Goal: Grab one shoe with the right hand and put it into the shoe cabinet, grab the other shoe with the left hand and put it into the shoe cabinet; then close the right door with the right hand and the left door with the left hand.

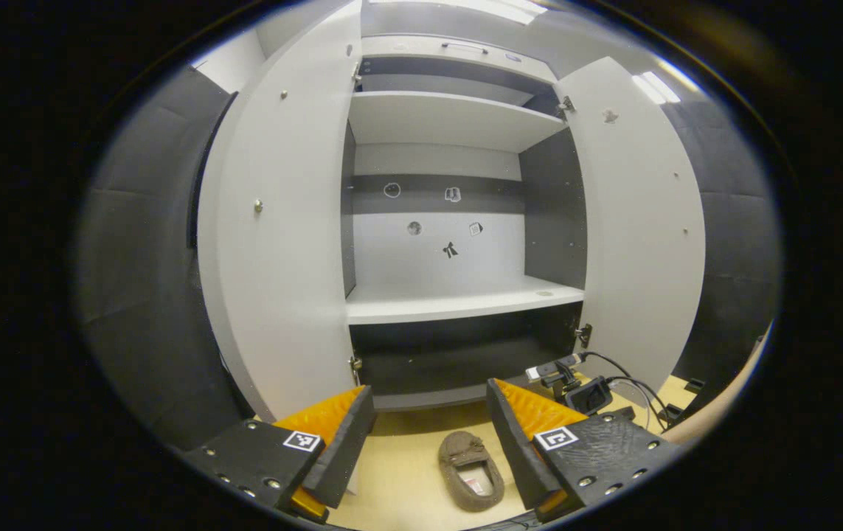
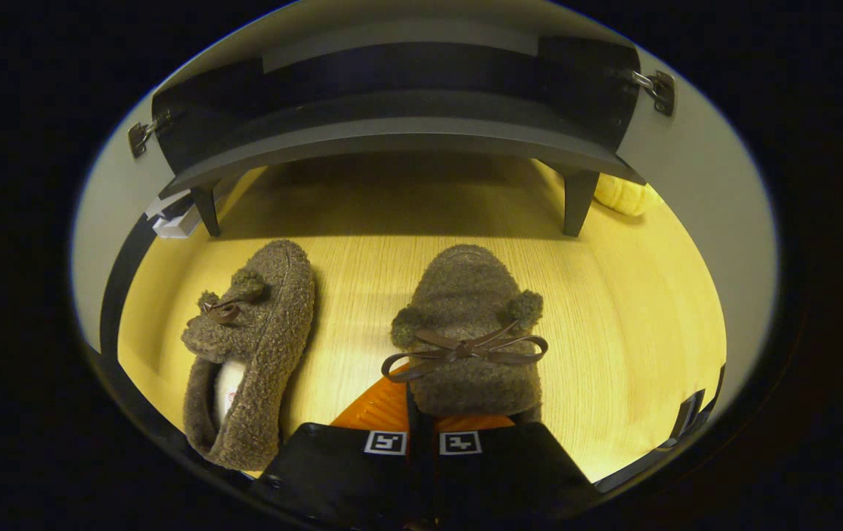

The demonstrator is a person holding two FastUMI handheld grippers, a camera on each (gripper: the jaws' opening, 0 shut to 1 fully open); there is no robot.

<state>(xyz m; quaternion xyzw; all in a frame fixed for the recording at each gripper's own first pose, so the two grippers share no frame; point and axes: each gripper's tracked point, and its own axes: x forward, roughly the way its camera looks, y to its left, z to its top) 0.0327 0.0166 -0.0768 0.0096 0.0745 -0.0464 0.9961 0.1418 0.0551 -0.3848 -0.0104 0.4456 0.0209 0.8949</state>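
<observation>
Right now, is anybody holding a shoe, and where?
Yes. The right tool is closed on the right shoe, gripping its back edge, near the heel. The left tool is open, holding nothing.

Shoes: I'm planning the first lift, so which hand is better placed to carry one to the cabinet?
Right. Its tool looks shut on the shoe; the left tool is open, above the floor.

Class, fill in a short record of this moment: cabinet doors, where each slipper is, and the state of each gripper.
cabinet: both doors open, shelves bare
held slipper: in the right gripper, toe towards the cabinet
other slipper: on the wooden floor, tipped on its side, untouched
left gripper: open, above the floor
right gripper: closed on the slipper's heel
</observation>
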